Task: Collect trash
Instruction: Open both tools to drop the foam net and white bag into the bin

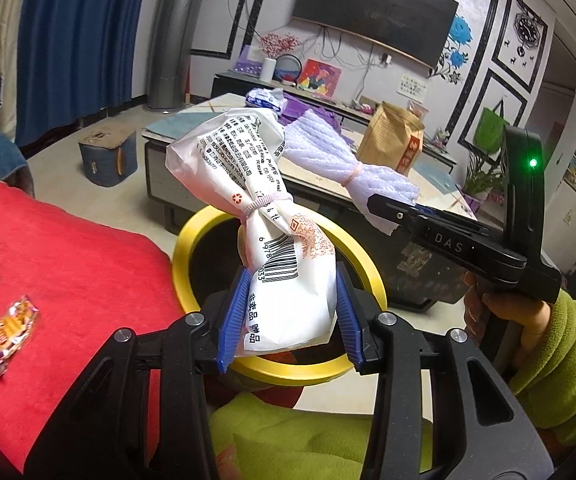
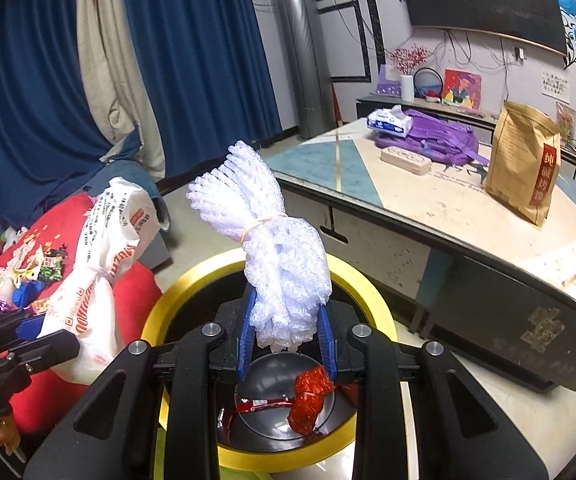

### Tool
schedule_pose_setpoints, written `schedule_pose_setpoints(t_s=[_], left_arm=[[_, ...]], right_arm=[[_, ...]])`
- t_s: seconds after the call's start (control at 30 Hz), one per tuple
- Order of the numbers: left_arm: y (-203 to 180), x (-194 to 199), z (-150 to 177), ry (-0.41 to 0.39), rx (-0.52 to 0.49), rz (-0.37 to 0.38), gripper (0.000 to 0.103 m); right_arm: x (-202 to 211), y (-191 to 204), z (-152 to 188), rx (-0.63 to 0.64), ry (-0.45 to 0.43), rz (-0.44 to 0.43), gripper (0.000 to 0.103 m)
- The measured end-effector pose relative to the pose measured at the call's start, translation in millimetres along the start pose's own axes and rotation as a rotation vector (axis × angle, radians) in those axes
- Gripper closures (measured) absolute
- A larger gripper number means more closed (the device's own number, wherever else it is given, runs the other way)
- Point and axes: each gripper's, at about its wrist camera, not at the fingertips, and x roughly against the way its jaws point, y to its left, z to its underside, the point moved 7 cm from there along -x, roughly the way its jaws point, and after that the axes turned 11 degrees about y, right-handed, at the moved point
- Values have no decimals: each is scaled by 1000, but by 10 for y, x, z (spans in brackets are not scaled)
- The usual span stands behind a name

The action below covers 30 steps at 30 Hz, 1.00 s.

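Left wrist view: the left gripper pinches a white printed bag, tied at the waist with a rubber band, right over the yellow-rimmed bin. Off to the right, the right gripper clamps a white foam net, a hand in a green sleeve on its handle. Two snack wrappers lie on the red blanket. Right wrist view: blue pads squeeze the foam net above the bin's mouth, with red wrappers on the bottom. The bag hangs at left over the blanket.
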Motion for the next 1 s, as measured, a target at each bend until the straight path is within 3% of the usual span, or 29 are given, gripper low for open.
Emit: schedule_pose_setpoints(t_s=[0.47,0.6,0.67,0.7,0.8,1.0], left_arm=[[1,-273,39,79,-4,9,67],[29,-331,31,88,-3,9,65],[28,-335,16,86,1,3,59],[46,-318,9,80,9,4,50],[100,-256,-7,59,24,-1,31],[190,-140,-41,24,67,-16,11]], right_arm=[[-201,-61,93,-22,75,-1,74],[-221,-69,95,-30,84,2,67],[-218,-99,94,-47,85,5,54],[-211,-115,95,-54,82,6,51],[-197,-161,82,-69,78,19,48],[-159,-173,58,-73,62,28,43]])
